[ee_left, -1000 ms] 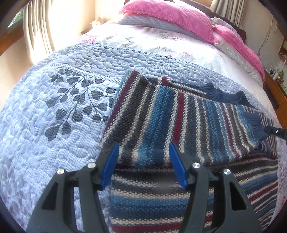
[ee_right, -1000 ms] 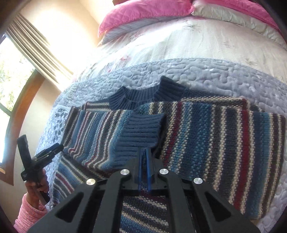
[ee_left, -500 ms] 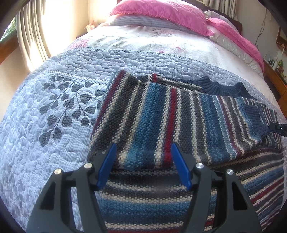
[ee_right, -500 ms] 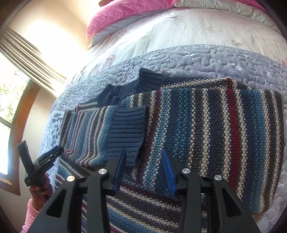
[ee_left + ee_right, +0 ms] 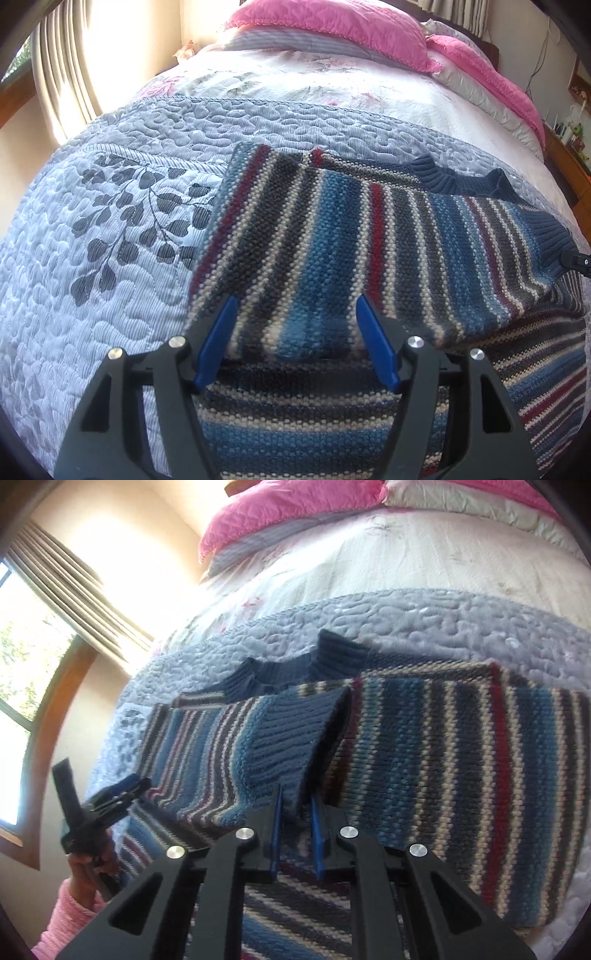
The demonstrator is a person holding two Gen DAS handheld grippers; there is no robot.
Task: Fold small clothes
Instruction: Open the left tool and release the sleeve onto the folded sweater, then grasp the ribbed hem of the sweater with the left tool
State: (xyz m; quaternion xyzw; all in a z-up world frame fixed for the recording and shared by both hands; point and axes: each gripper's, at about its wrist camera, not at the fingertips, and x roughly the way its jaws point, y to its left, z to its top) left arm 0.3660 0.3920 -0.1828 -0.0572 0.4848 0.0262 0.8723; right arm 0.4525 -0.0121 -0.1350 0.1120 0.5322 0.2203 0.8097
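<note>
Currently the striped knit sweater (image 5: 332, 236) lies on the grey-blue quilted bedspread (image 5: 110, 206), toward its near edge, with both sleeves folded across the body. Collar (image 5: 280, 672) points to the far side, toward the pink pillows (image 5: 332, 26). Left gripper (image 5: 295, 332): blue fingers spread wide, released, hovering over the folded left sleeve with nothing between them. Right gripper (image 5: 295, 812): fingers drawn close around the ribbed navy cuff (image 5: 295, 738) of that sleeve; the cuff edge sits between the blue pads, but whether they actually pinch it I cannot tell. A hand in a pink sleeve (image 5: 66, 919) holds the left gripper's handle at the bedspread's left edge.
</note>
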